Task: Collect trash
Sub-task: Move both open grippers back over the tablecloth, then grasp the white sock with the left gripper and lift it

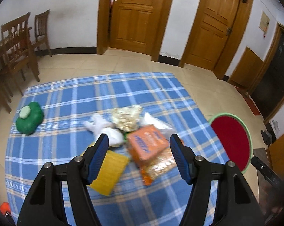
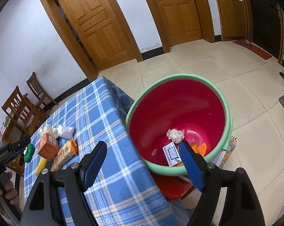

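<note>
The trash lies in a loose heap on my blue plaid tablecloth: an orange box resting on an orange snack packet, a yellow pad beside them, a crumpled white tissue, a wad of cream wrapping and a clear plastic bag behind. A green flower-shaped container sits well apart at the far left of the cloth. My left tongs hover above the heap with jaws apart, nothing between them, the box showing in the gap. My right tongs are released too, empty, held over the table's edge and the red basin with a green rim that stands just beside the table. Inside the basin lie a crumpled paper ball, a white printed card and orange scraps. Past the table stand wooden chairs and wooden doors.
</note>
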The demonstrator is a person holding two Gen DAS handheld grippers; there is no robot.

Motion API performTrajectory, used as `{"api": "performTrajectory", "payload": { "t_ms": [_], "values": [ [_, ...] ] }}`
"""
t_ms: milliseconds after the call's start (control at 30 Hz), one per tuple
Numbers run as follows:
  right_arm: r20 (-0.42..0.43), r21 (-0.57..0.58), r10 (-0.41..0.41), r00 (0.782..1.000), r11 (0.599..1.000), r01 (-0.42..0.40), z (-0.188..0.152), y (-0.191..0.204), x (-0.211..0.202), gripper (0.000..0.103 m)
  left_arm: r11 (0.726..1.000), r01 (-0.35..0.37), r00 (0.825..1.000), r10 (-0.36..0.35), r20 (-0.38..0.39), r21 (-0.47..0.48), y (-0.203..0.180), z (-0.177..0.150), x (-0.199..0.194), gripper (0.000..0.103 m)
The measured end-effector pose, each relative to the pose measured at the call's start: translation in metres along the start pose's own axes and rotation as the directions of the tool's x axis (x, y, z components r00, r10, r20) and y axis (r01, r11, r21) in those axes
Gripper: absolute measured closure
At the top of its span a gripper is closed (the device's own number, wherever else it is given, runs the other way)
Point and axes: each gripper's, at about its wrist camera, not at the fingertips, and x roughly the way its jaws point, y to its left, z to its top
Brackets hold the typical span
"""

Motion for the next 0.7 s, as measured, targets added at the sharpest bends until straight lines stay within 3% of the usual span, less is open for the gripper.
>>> {"api": "performTrajectory", "payload": {
  "t_ms": [433, 700],
  "values": [
    [-0.02, 0.007, -0.033, 0.999, 0.999, 0.033, -0.004, 0.007, 0.011, 0.022, 0.994, -0.081, 0.996, 0.079, -0.035, -0.074, 0.055, 0.011, 0.041, 0.036],
    [-0.045, 0.005, -0.053, 0.998, 0.999, 0.053, -0.006, 0.01, 0.023, 0.022, 0.991, -0.065, 0.994, 0.054, -0.093, -0.115, 0.065, 0.005, 0.072, 0.036]
  ]
}}
